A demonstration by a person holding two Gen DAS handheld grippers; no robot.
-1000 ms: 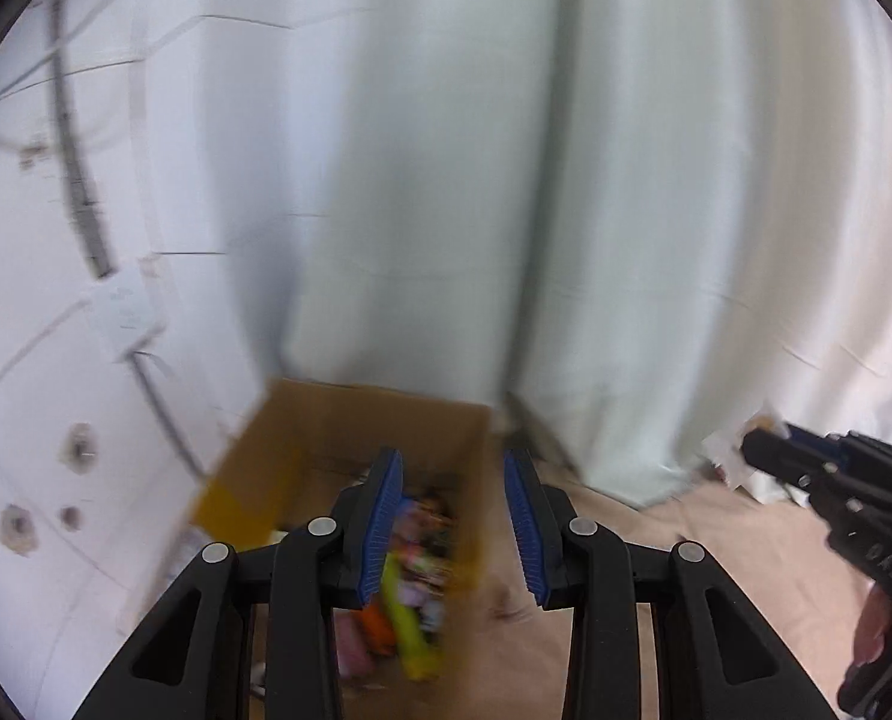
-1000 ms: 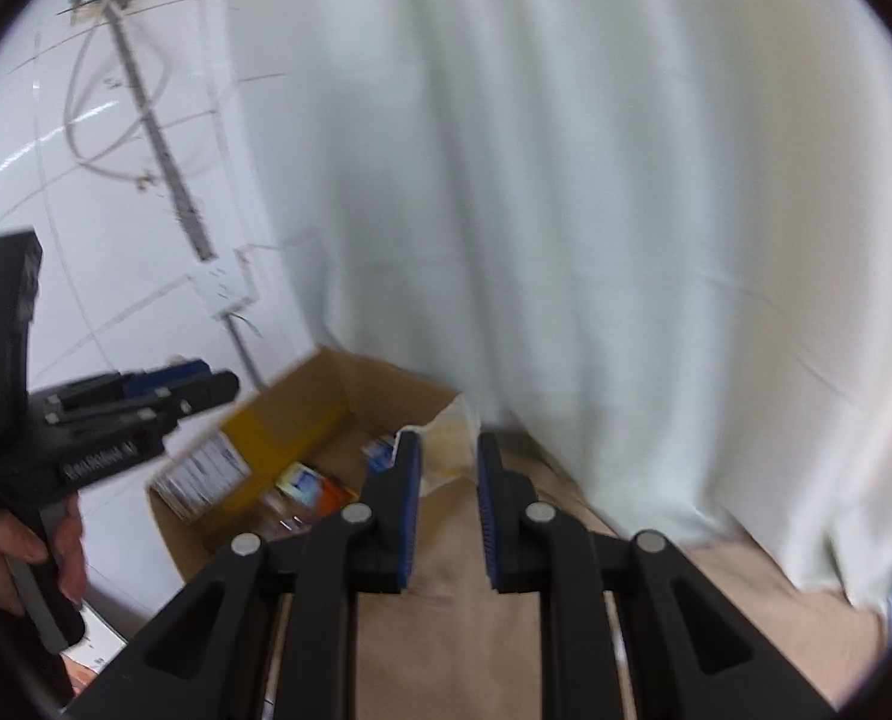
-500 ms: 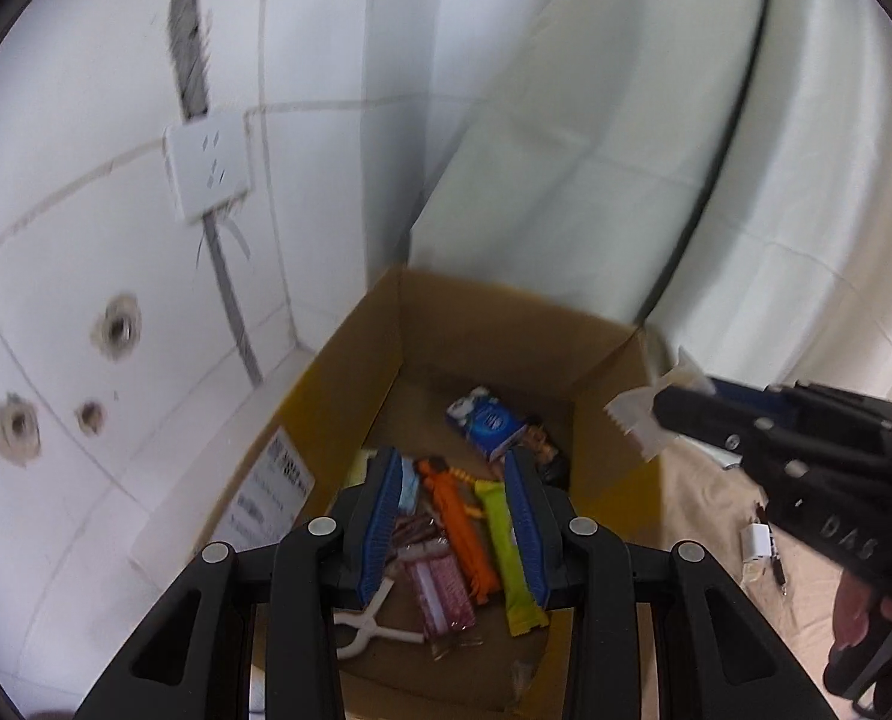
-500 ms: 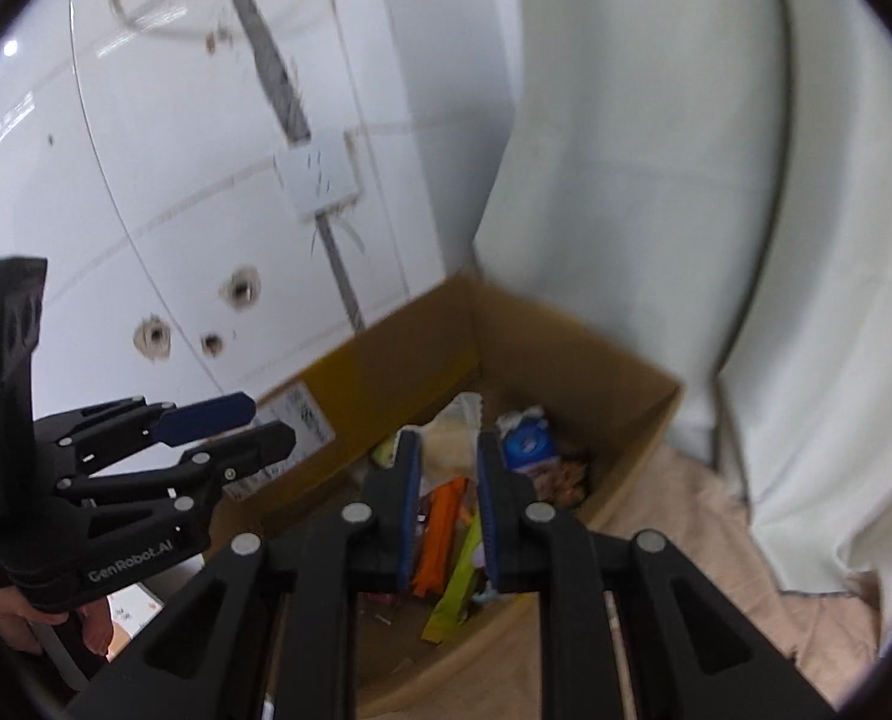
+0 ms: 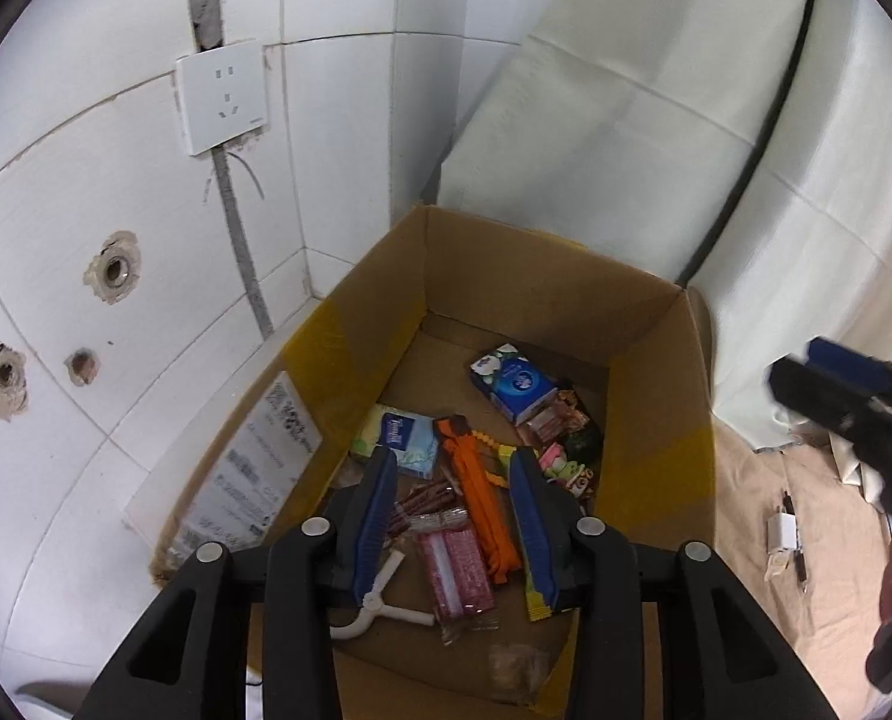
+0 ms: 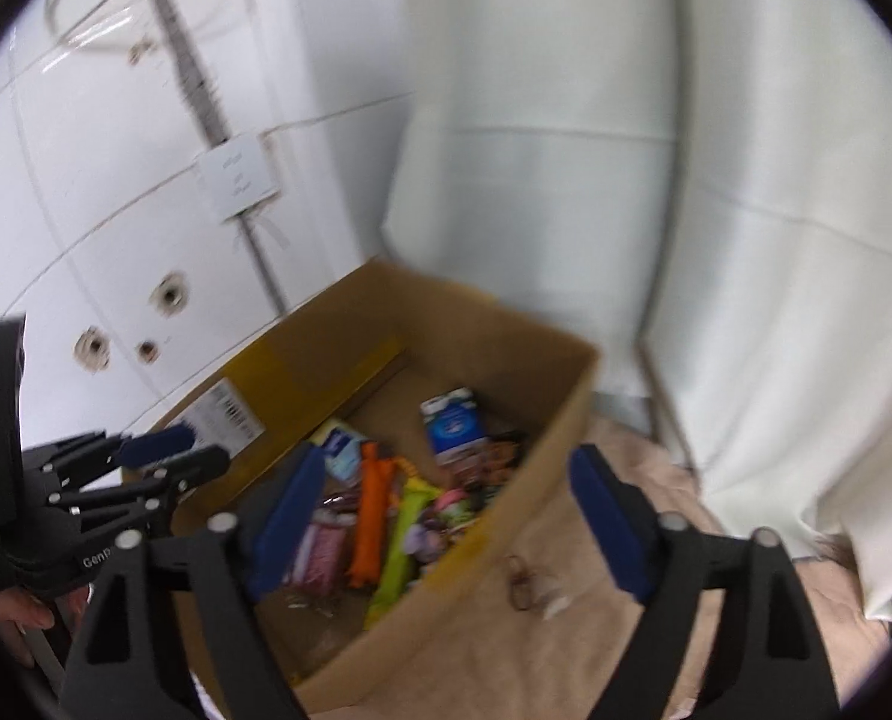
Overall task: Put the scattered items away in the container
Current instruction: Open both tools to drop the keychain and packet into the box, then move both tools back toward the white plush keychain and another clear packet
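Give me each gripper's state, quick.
Left gripper: open, nothing between its fingers, over the cardboard box.
Right gripper: open wide, holding nothing, above the box's near edge.

Brown cardboard box (image 5: 542,276), orange toy (image 5: 476,492)

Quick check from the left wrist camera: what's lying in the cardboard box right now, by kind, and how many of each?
Tissue packs: 2, dark blue and light blue
Orange toy: 1
Pink packet: 1
Yellow-green packet: 1
White plastic clip: 1
Small snack packets at the right wall: too jumbled to count
Total told apart: 6
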